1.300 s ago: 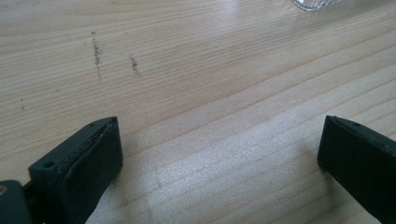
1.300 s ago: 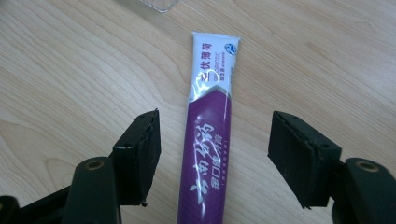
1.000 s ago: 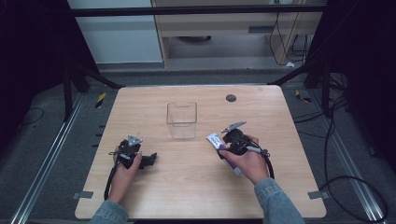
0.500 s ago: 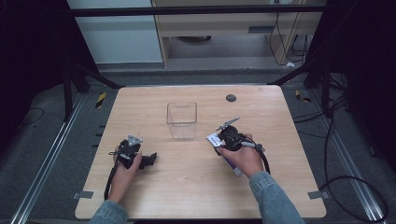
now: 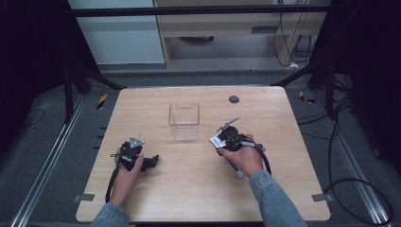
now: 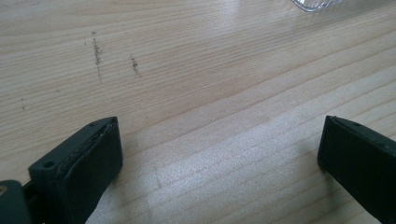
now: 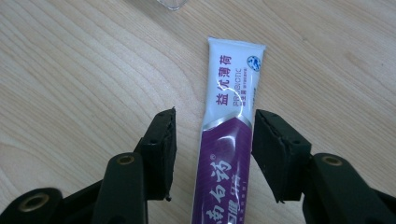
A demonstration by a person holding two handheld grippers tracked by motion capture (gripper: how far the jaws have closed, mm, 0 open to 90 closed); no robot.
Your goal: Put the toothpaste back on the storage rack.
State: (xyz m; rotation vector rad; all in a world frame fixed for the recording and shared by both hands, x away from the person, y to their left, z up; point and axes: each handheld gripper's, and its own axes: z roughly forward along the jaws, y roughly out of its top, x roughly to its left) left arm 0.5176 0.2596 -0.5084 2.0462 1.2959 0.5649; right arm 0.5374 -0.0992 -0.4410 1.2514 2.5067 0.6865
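Wooden worktop [image 5: 198,189], clear plastic box [image 5: 184,122] standing near its middle. Toothpaste tube [image 7: 227,140], purple and white, lies flat on worktop right of box. Right tongs [image 7: 212,140] straddle tube, jaws just closing in, right pad at tube's edge, left pad short of it. Left tongs [image 6: 219,154] wide apart over bare wood

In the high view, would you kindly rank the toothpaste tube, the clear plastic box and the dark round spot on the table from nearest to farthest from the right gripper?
1. Toothpaste tube, between its jaws.
2. Clear plastic box, toward the table's middle.
3. Dark round spot, near the far edge.
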